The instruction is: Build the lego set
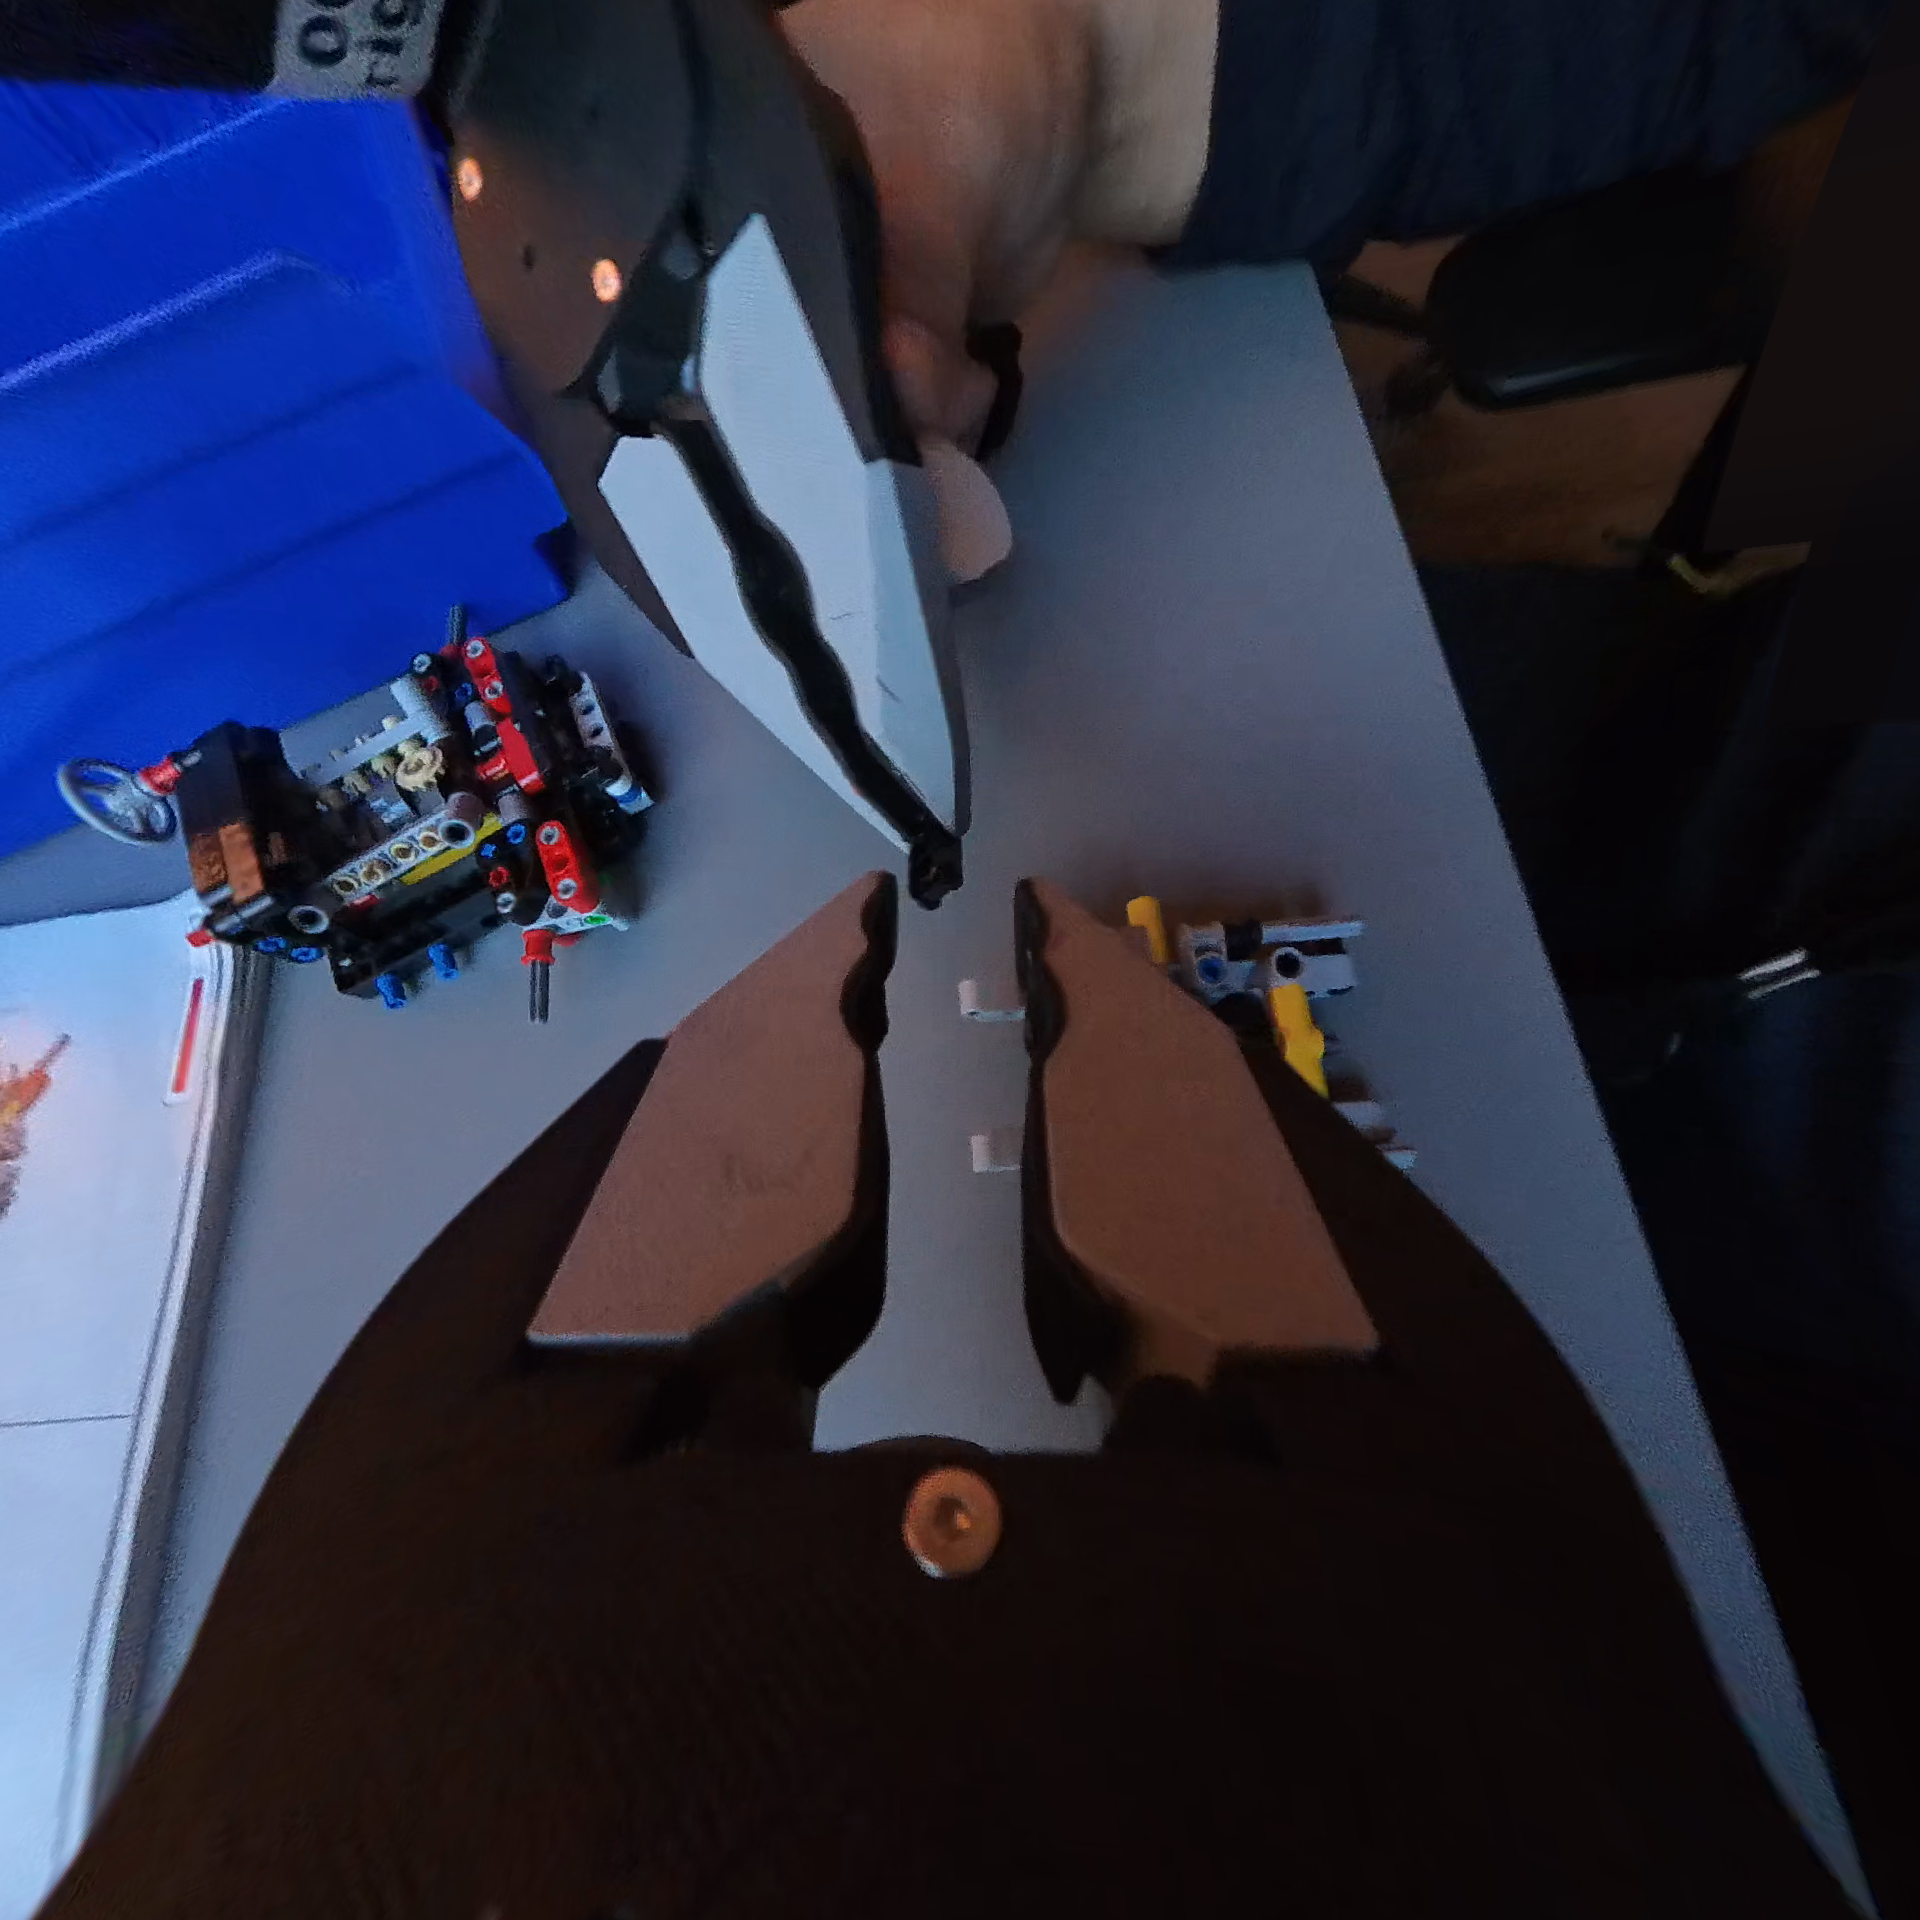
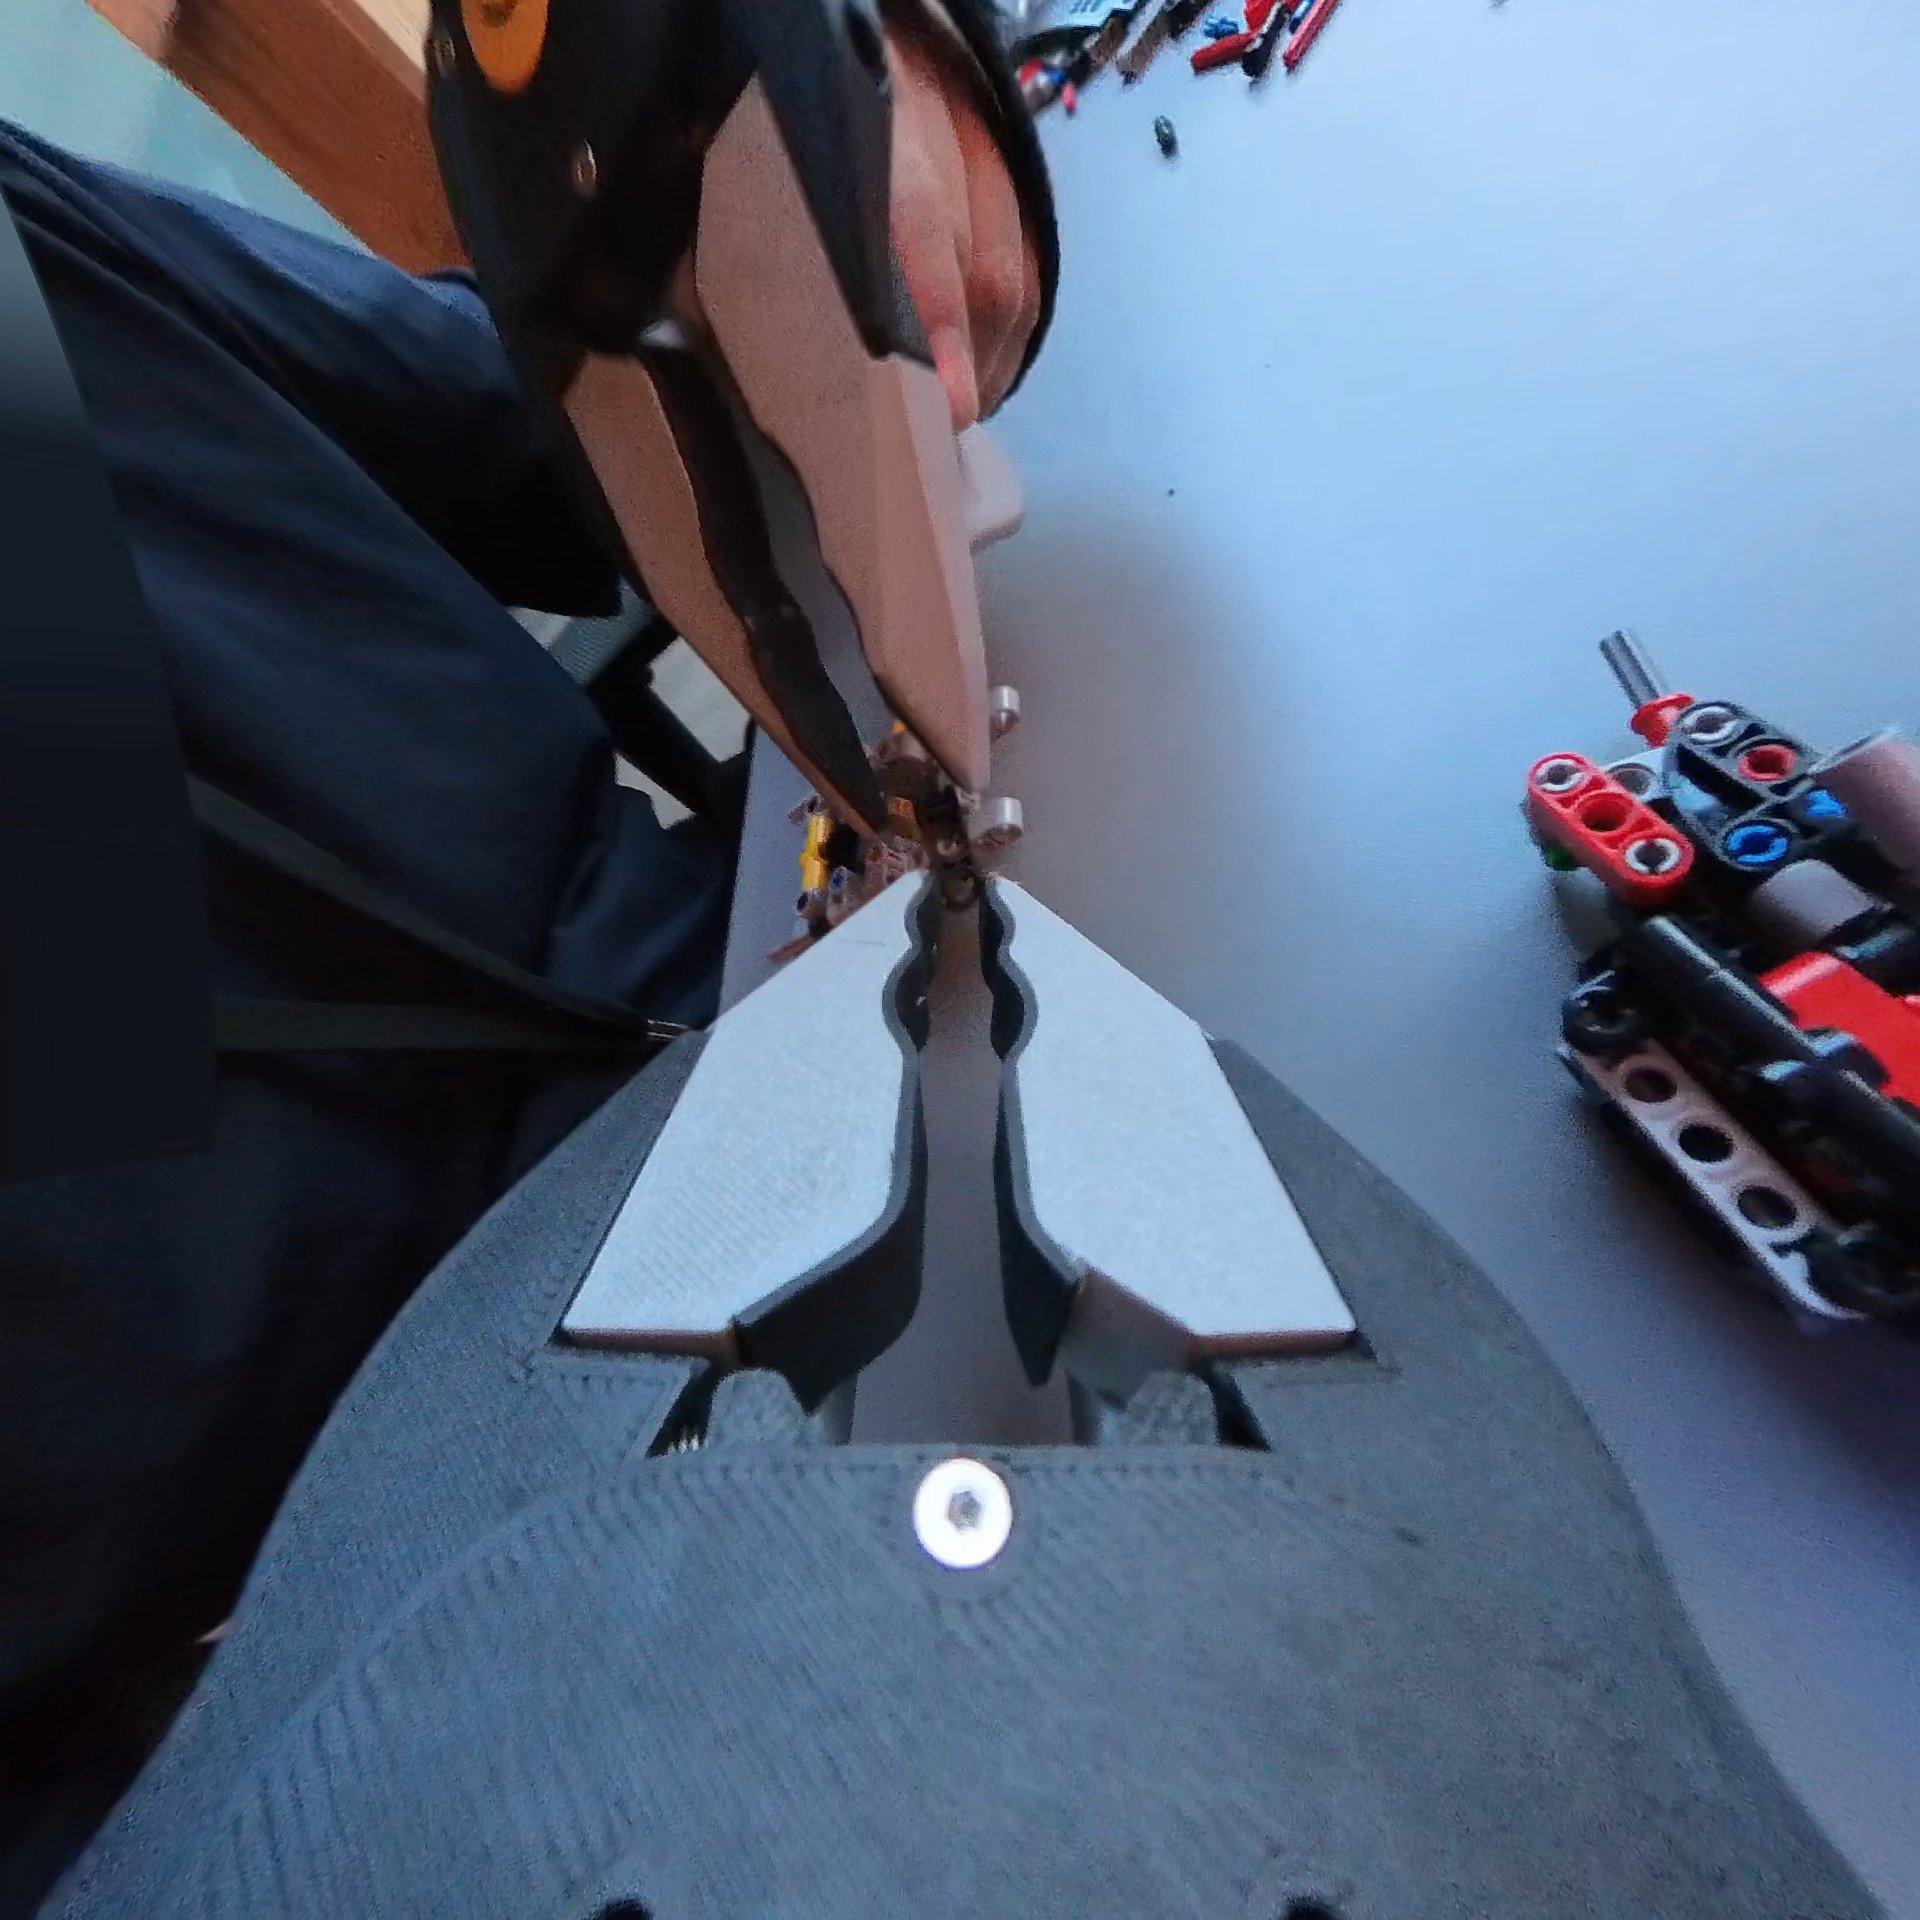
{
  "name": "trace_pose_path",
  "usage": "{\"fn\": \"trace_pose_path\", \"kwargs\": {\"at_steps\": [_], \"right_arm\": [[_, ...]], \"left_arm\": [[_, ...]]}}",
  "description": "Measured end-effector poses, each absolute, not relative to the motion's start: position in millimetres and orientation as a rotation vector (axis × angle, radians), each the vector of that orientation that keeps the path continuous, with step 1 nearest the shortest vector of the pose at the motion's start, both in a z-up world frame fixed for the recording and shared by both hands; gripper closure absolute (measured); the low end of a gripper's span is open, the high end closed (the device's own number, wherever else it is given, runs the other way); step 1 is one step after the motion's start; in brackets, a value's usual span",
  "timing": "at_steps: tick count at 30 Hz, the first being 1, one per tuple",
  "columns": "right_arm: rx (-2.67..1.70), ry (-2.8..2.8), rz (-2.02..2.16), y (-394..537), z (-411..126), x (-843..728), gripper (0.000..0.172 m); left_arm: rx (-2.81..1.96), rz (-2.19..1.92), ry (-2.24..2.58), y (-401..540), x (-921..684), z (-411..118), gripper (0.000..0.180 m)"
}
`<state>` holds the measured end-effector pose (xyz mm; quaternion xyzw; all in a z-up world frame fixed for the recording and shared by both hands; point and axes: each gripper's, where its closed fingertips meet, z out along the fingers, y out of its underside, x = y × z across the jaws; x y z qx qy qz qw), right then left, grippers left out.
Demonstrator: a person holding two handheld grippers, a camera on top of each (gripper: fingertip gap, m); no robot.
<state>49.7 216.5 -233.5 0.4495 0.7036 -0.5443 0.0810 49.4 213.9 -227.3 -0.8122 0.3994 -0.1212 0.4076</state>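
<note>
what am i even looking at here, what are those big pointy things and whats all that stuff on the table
Those pointy things are hand-held grippers, two-finger pincers a person squeezes, one per hand. Each carries a camera that looks along its own fingers, so there are two pictures of one moment.

In the left one, the brown-fingered left gripper stands open, nothing between its fingers. Opposite it, the grey-fingered right gripper is shut on a small black piece.

On the grey table lie a half-built toy brick model, a smaller yellow and grey assembly, a blue bin and a booklet. The right picture shows loose bricks farther off.
</note>
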Motion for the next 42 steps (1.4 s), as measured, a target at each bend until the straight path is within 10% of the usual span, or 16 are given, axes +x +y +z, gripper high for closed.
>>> {"fn": "trace_pose_path", "kwargs": {"at_steps": [42], "right_arm": [[1.240, 2.970, -1.524, 184.1, -246.6, 72.2, 0.168]], "left_arm": [[-2.253, -0.385, 0.964, 176.5, 68.7, -248.9, 0.147]]}}
